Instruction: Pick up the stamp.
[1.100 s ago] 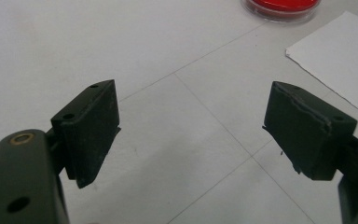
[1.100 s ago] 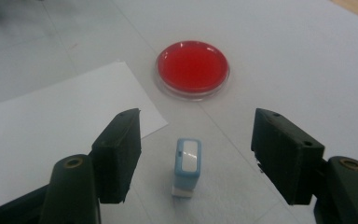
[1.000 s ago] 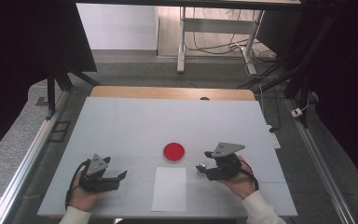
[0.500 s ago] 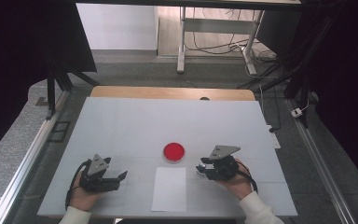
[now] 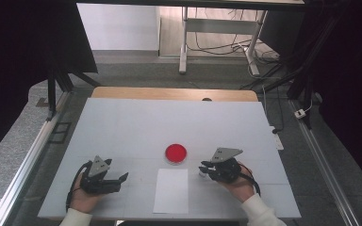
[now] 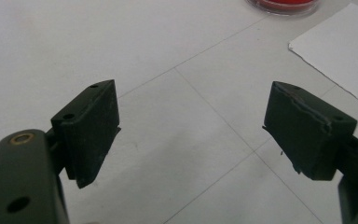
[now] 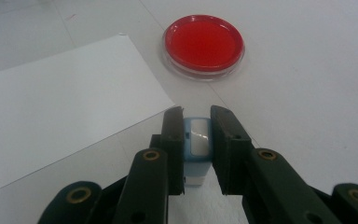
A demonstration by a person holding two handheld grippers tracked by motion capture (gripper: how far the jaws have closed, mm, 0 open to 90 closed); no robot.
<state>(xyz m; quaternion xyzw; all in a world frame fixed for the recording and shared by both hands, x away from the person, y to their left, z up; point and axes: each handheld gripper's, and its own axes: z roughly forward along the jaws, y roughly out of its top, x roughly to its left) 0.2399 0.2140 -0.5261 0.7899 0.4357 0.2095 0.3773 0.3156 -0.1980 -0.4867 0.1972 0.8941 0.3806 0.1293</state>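
- Pale grey and marked with thin seams, the surface carries a white paper sheet near its front edge and a red dish just beyond the sheet, at 12 o'clock from it.
- The right hand-held gripper has just been closing and now its jaws are clamped on a small light-blue stamp, which stands at 3 o'clock from the sheet and at 5 o'clock from the dish.
- The pads seem to hold only the upper part of the stamp, so it could tilt or slip out when it is lifted; a sudden pull would cause this.
- If the stamp is carried to the dish at an angle, its edge could push the dish along the smooth surface or take the red colour unevenly.
- The left hand-held gripper rests with its jaws wide apart and nothing between them, at 9 o'clock from the sheet.
- Nothing holds the sheet, so I think it could slide or rise with the stamp when the stamp is pressed on it and pulled away.
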